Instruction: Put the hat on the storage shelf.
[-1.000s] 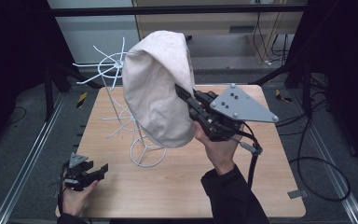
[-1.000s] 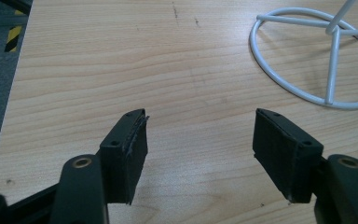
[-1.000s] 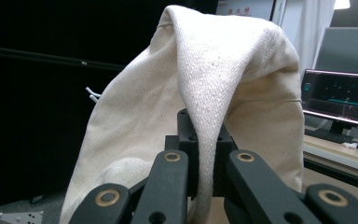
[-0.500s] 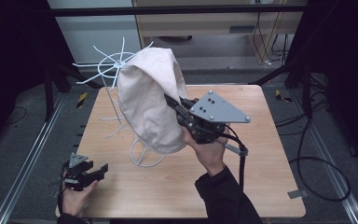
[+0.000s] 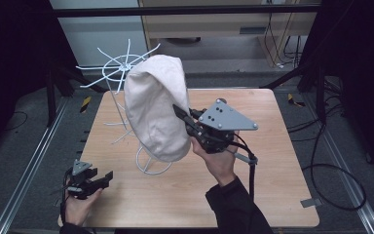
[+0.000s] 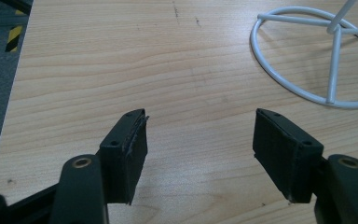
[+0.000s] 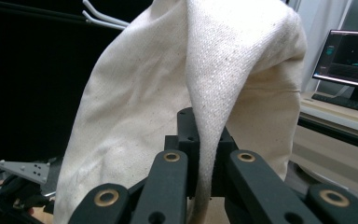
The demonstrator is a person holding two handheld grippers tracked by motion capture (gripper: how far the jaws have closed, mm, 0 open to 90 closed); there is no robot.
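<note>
white wire stand (image 5: 126, 105) mid-table, bare wood right (image 5: 277, 146)

The right gripper (image 5: 181, 113) pinches a cream hat (image 5: 156, 109) (draped over a white wire stand (image 5: 119, 68)).

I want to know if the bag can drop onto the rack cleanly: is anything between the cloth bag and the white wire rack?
Nothing visible. The right gripper pinches a fold of the cloth bag, which hangs right beside the wire rack, over its ring base.
</note>
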